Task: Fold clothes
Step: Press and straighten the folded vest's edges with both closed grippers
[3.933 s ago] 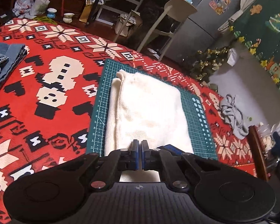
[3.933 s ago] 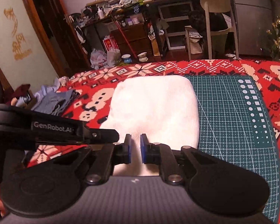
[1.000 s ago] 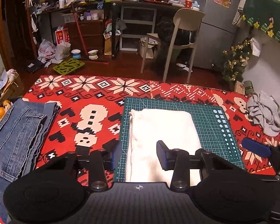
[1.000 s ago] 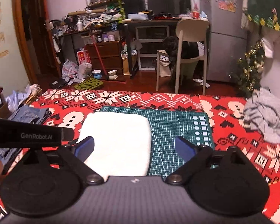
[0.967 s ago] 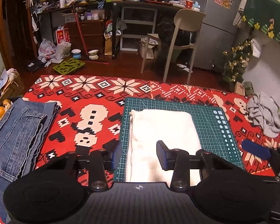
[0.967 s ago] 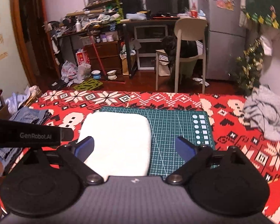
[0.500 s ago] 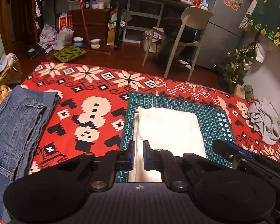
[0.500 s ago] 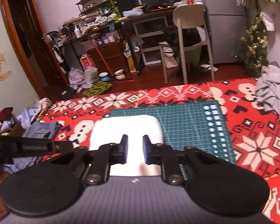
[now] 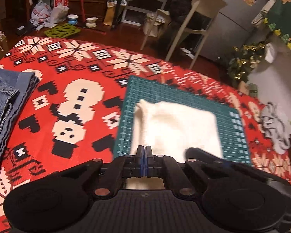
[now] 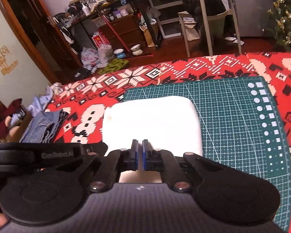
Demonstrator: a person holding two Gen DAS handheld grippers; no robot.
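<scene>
1. The white, thick-knit folded garment [image 10: 151, 124] lies as a compact rectangle on the dark green gridded cutting mat [image 10: 232, 120], toward the mat's left side; the mat gives it a flat, squared base on the red patterned cloth covering the table [image 9: 48, 104]
2. The left gripper [image 9: 145, 149] is clenched, its blue pads pressed together at the garment's near edge; whether any cloth is pinched between them, I cannot tell
3. The right gripper [image 10: 139, 147] is nearly clenched, with a thin gap between its pads, also at the near edge; whether it holds fabric is hidden
4. Both grippers sit side by side at that edge, a placing that would suit either lifting it for another fold or carrying the bundle away
5. Folded blue denim jeans [image 9: 3, 104] lie well apart at the table's left, and a crumpled grey garment [image 9: 275, 128] lies off the mat to the right, so the mat seems kept for the piece in hand
</scene>
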